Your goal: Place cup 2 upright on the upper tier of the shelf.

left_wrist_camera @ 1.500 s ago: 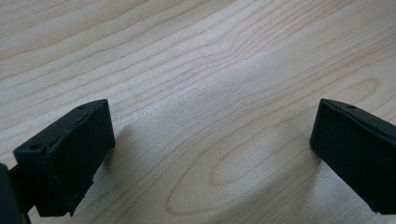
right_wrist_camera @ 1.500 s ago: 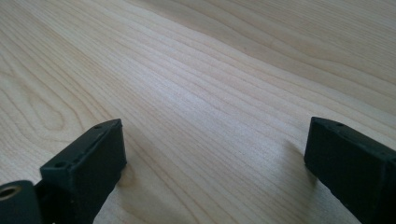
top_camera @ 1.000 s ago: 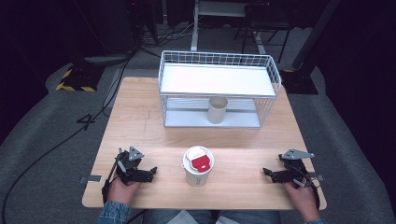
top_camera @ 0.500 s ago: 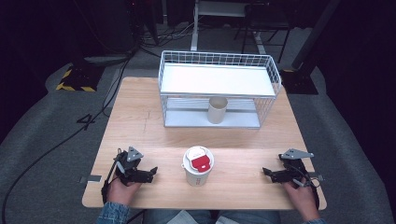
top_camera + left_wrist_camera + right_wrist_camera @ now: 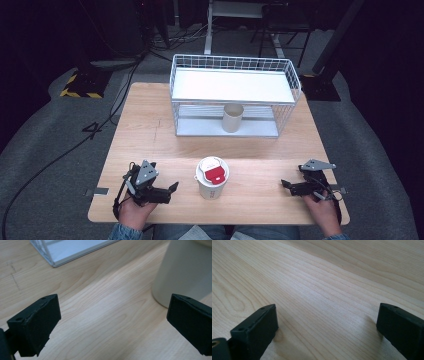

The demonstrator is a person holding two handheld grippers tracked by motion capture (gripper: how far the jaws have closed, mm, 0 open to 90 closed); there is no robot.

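Both hand-held grippers [image 5: 172,188] agape (empty).

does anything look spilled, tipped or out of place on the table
Nothing stands out. The lidded cup stands upright near the front edge with its lid on, the open cup stands upright inside the wire rack, and the table shows no spill.

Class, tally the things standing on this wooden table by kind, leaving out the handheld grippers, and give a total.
Lidded cup: 1
Open beige cup: 1
White wire shelf rack: 1
Total: 3
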